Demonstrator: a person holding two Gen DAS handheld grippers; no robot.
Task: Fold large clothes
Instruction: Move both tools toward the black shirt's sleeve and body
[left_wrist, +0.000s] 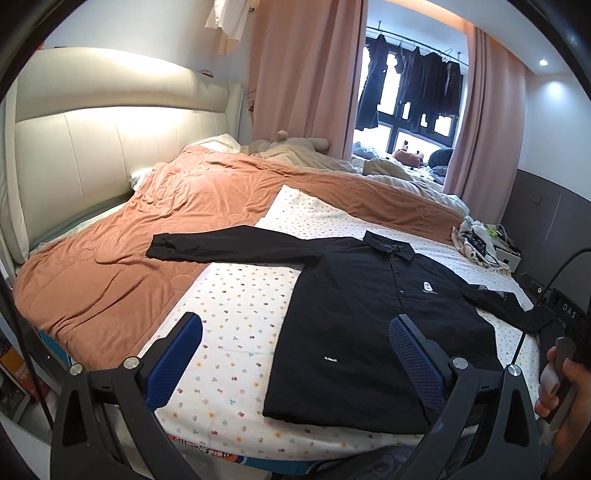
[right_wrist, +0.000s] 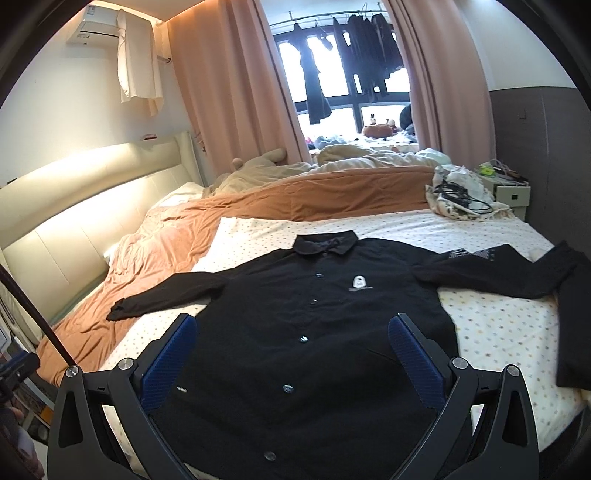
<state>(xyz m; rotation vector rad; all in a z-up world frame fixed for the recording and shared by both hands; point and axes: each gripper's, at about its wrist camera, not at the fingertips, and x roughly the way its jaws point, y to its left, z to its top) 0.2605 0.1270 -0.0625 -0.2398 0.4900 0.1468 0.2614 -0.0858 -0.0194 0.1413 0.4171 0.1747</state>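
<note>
you are at the very start: the black shirt (right_wrist: 314, 332) lies face up and buttoned on the spotted sheet (left_wrist: 236, 314), collar toward 12 o'clock, hem toward you at 6, and as far as the views show no fold has been made. one sleeve (left_wrist: 221, 243) runs out toward 9 o'clock, its cuff resting on the orange blanket (left_wrist: 122, 251); the other sleeve (right_wrist: 517, 273) reaches toward 3 o'clock and bends down at the bed's edge.

your left gripper (left_wrist: 295, 365) hangs above the near edge of the bed with its jaws spread wide and nothing between them; one finger shows over the sheet, the other over the shirt's lower left side. your right gripper (right_wrist: 295, 365) is likewise spread and empty, above the lower front of the shirt. neither seems to be touching cloth, though the height is hard to judge.

everything is left, by my reading: both sleeves brought in across the body, the sides folded in, then the hem taken up toward the collar
</note>
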